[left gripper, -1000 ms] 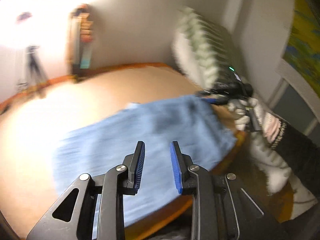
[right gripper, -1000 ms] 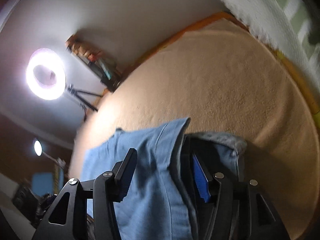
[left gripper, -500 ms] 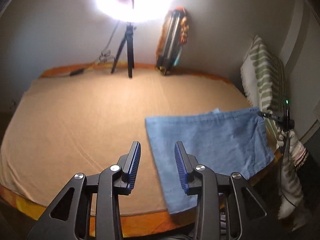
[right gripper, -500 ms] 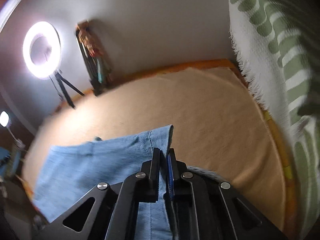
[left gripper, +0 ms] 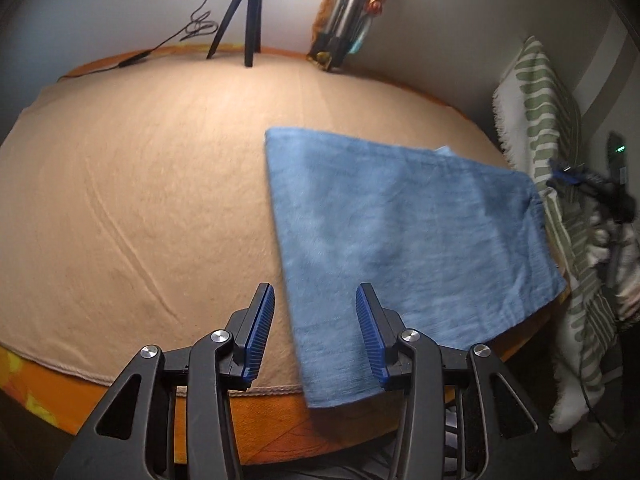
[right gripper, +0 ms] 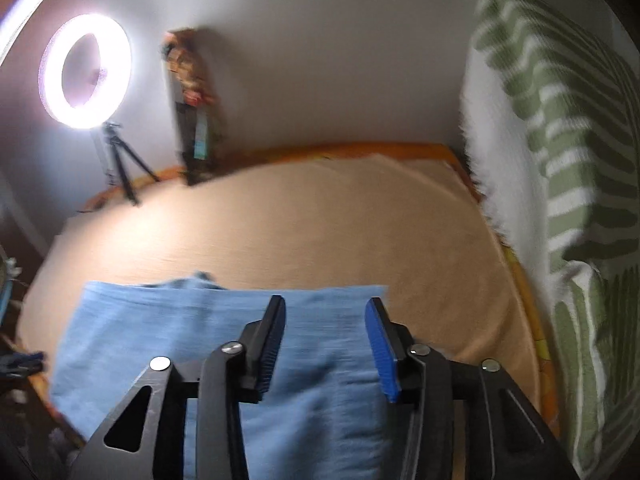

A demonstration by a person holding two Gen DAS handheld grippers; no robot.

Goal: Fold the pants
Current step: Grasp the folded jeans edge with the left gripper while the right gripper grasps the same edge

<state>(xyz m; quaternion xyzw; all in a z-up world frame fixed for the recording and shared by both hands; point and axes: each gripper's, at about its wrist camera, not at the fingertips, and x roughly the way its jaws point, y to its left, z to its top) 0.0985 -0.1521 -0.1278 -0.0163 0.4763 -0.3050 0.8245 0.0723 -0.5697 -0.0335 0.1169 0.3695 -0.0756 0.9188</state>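
The light blue pants [left gripper: 404,236] lie folded flat on the tan bed cover [left gripper: 140,184], at its near right part, with one corner hanging over the front edge. My left gripper [left gripper: 316,332] is open and empty, just above the pants' near left corner. My right gripper [right gripper: 326,344] is open and empty above the pants [right gripper: 180,332], near their right edge. The right gripper also shows far right in the left wrist view [left gripper: 576,180], beside the pants' right corner.
A green-striped white pillow [right gripper: 560,168] stands along the bed's right side. A ring light [right gripper: 86,72] on a tripod [left gripper: 248,16] and a tall colourful object [left gripper: 344,12] stand at the far wall. An orange sheet [left gripper: 272,416] shows at the bed's front edge.
My right gripper was shut on the pants' edge half a second ago and has opened and let go. The pants now lie flat. My left gripper has stayed open and moved closer to them.
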